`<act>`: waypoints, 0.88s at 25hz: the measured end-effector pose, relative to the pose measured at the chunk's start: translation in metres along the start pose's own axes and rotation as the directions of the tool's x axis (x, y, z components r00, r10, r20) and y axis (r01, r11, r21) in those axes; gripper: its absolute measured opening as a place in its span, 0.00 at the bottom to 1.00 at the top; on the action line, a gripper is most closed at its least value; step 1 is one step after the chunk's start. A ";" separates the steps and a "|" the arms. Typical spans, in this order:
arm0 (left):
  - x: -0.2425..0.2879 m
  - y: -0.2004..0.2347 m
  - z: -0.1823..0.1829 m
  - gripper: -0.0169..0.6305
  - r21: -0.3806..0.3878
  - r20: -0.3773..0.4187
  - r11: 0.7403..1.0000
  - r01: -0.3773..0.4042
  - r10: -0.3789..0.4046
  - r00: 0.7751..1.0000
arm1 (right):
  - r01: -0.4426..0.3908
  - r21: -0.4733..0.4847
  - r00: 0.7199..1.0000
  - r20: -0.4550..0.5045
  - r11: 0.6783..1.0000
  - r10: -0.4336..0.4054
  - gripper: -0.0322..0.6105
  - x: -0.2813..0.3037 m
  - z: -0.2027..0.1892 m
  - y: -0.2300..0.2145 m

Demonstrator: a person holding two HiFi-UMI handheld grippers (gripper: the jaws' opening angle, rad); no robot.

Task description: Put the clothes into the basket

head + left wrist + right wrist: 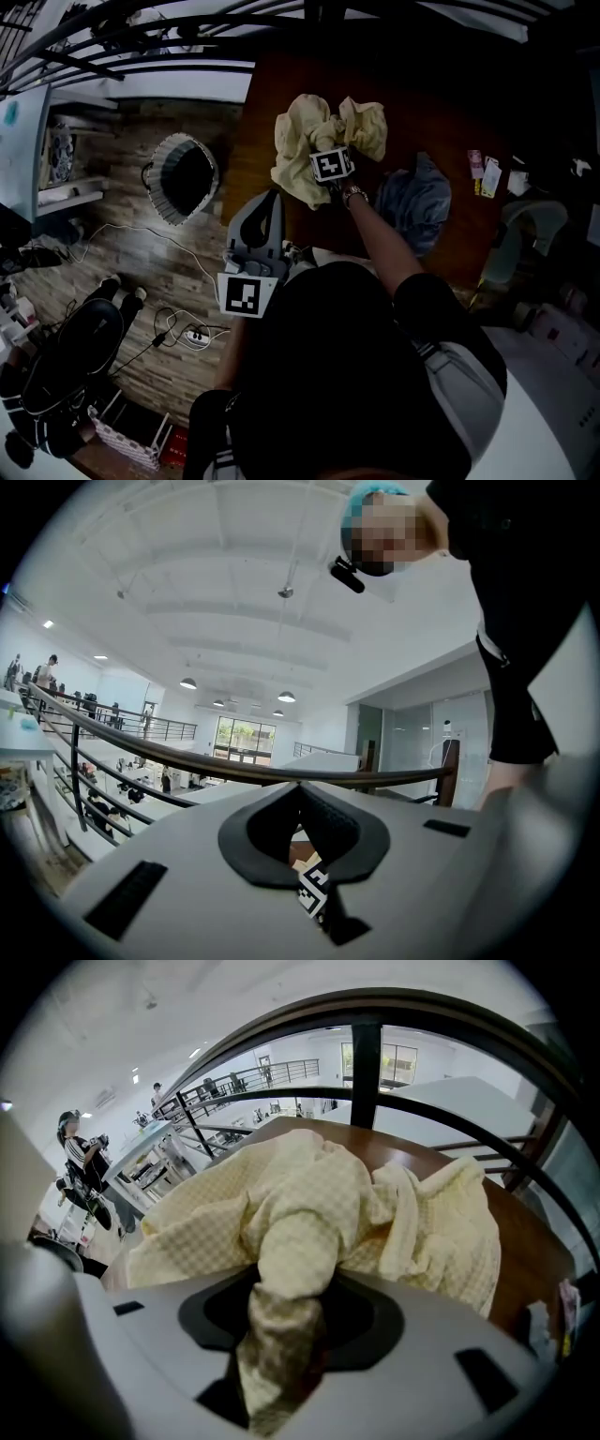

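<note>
A crumpled pale yellow garment lies on the dark brown table. My right gripper points steeply down into it and is shut on a bunched fold of the yellow garment, which fills the space between the jaws. A grey-blue garment lies on the table to the right, untouched. The oval basket, white-rimmed with a dark inside, stands on the wooden floor left of the table. My left gripper is held level near my body, its jaws together with nothing between them.
Small cards and tags lie near the table's right edge. A power strip with cables lies on the floor below the basket, and a black chair stands at the lower left. A dark railing runs behind the table.
</note>
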State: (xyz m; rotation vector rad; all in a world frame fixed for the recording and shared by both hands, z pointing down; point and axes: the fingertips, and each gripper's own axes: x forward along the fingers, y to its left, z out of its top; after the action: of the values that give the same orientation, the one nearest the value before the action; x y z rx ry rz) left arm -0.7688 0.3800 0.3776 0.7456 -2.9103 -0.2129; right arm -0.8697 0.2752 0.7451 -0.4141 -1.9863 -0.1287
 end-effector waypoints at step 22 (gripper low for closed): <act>-0.077 -0.005 -0.007 0.05 -0.018 0.034 1.000 -0.008 0.008 0.999 | -0.008 0.047 1.000 0.017 0.999 0.007 0.27 -0.051 -0.062 0.027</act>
State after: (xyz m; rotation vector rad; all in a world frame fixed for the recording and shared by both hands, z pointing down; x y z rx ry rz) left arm -0.6984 0.4120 0.3767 0.7345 -2.9390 -0.2537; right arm -0.7874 0.2721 0.7244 -0.3934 -2.0001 -0.0736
